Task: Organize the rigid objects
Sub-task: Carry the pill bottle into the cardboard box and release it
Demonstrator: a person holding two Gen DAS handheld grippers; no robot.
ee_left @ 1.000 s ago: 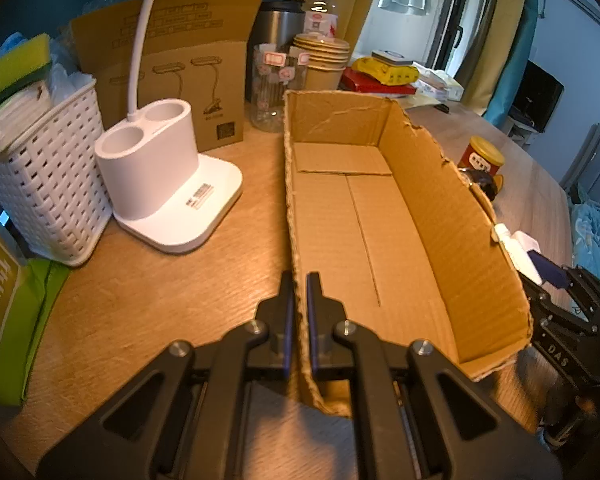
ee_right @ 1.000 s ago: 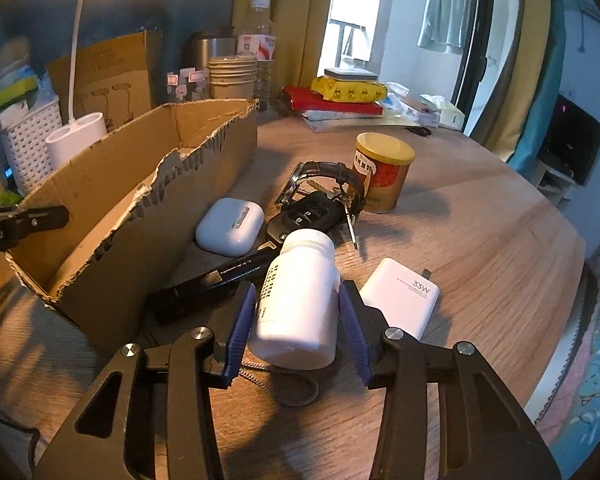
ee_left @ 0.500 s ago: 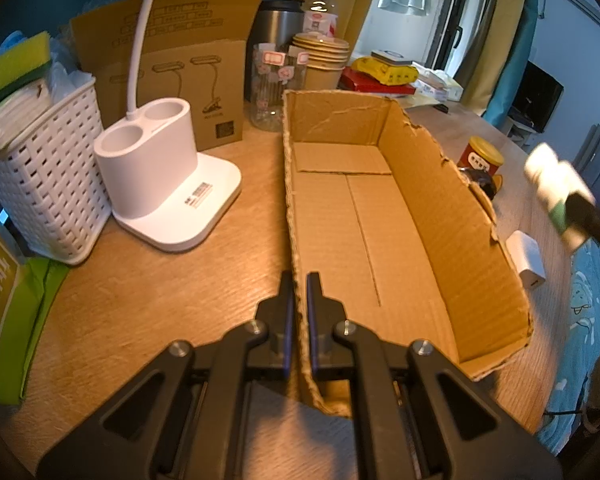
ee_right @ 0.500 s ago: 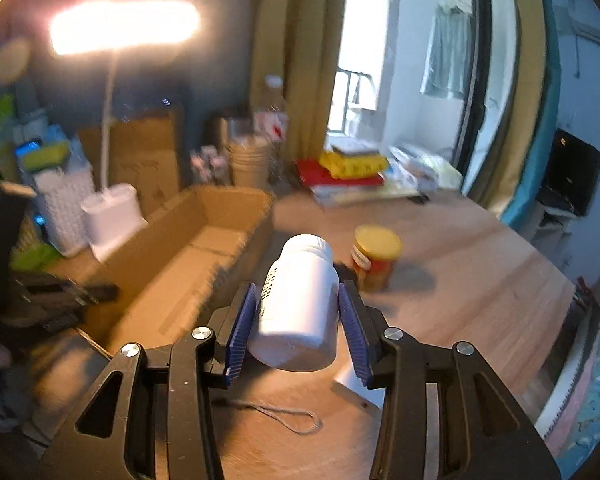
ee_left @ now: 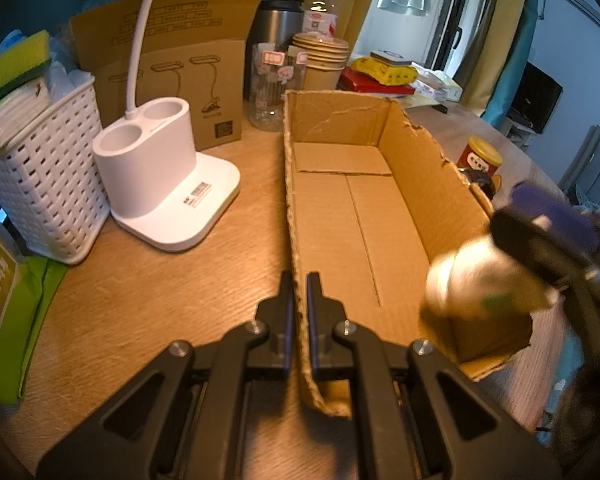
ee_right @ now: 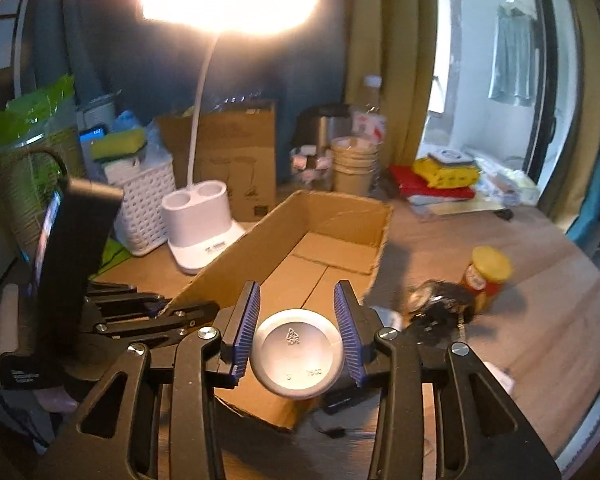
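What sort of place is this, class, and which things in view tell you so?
Probably a lived-in home: a wooden table crowded with a desk lamp and paper cups, curtains at a window, laundry hanging beyond.

Both the left gripper (ee_left: 297, 292) and the right gripper (ee_right: 295, 308) have matte black angular frames with triangular cut-outs. Silver screws dot their arms. Ribbed blue pads (ee_right: 249, 320) line the fingers.

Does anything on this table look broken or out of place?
Yes: the cardboard box is damaged. Its right wall has a ragged, torn top edge, and its flaps are missing. The near corner is ripped too. It holds nothing yet, and the lamp base beside it looks intact.
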